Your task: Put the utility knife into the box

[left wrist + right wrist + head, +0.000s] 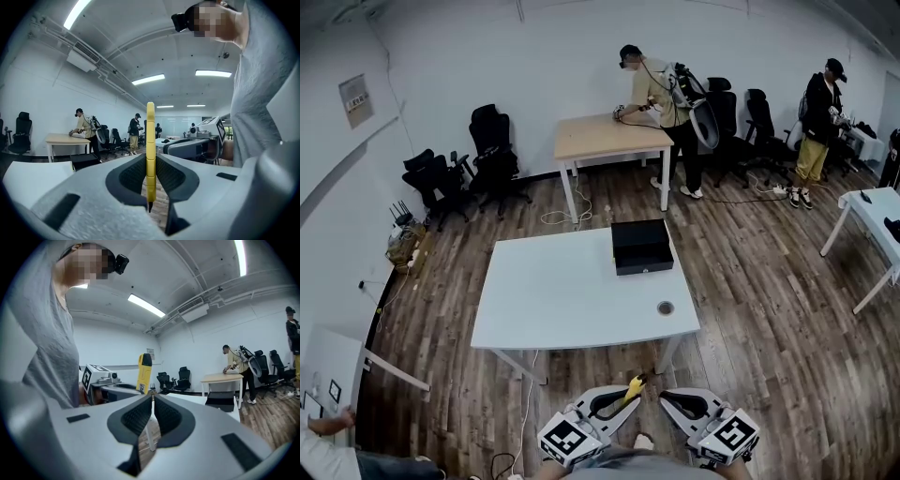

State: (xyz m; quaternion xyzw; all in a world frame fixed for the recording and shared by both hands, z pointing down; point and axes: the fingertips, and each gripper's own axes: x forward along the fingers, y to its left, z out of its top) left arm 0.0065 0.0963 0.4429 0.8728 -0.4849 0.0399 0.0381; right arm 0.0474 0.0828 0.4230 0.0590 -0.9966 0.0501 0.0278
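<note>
The yellow utility knife (150, 140) stands upright between the jaws of my left gripper (150, 159), which is shut on it. In the head view the utility knife (634, 385) pokes out of the left gripper (623, 398), low in the picture and in front of the white table (572, 300). The black box (641, 246) lies open on the table's far right part, well away from both grippers. My right gripper (153, 397) is shut with nothing in it; the right gripper (667, 400) sits beside the left. From the right gripper view I see the knife (144, 372) and the box (223, 401).
A small round thing (665, 307) lies near the table's right front corner. Behind stands a wooden table (609, 138) with a person (661, 94) at it. Office chairs (492, 155) line the back wall, and another white table (874, 220) is at right.
</note>
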